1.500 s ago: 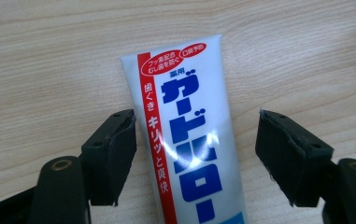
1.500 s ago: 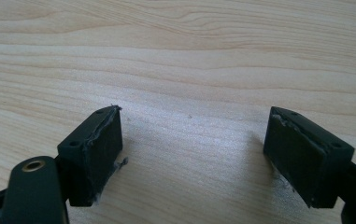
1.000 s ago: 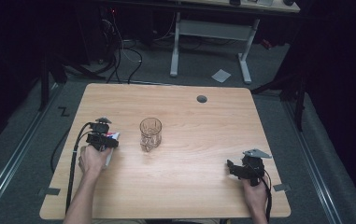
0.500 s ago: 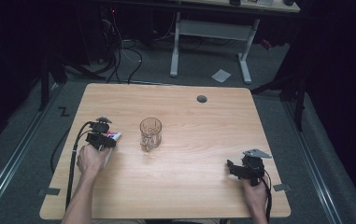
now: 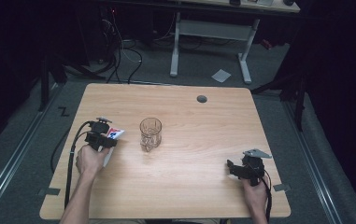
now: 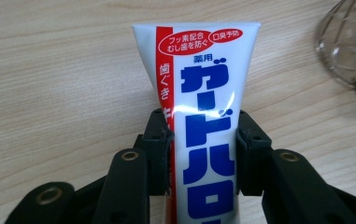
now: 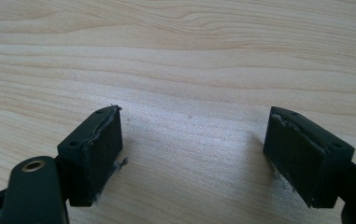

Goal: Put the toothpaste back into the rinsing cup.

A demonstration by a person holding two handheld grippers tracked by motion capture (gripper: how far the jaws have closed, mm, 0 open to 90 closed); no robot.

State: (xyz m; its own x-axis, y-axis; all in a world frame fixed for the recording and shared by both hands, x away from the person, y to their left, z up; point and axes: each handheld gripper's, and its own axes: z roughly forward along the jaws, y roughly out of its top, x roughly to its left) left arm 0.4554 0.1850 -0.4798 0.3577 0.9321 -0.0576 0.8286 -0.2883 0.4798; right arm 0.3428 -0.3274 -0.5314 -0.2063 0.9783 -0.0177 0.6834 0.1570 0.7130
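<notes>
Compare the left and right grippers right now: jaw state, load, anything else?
The left gripper has just closed its jaws on the white toothpaste tube, pads pressing both its sides; the right gripper stands wide open with nothing between its jaws. The left gripper sits close to the glass; the right gripper is off near the table's near right corner, with bare wood ahead of it. Both are black, hand-held and low over the table.

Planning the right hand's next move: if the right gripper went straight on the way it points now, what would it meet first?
Probably nothing: the right gripper, jaws open, looks along bare table, and its way looks free as far as the right gripper view shows. In the high view the glass seems roughly that way, but far off; depth is unclear.
</notes>
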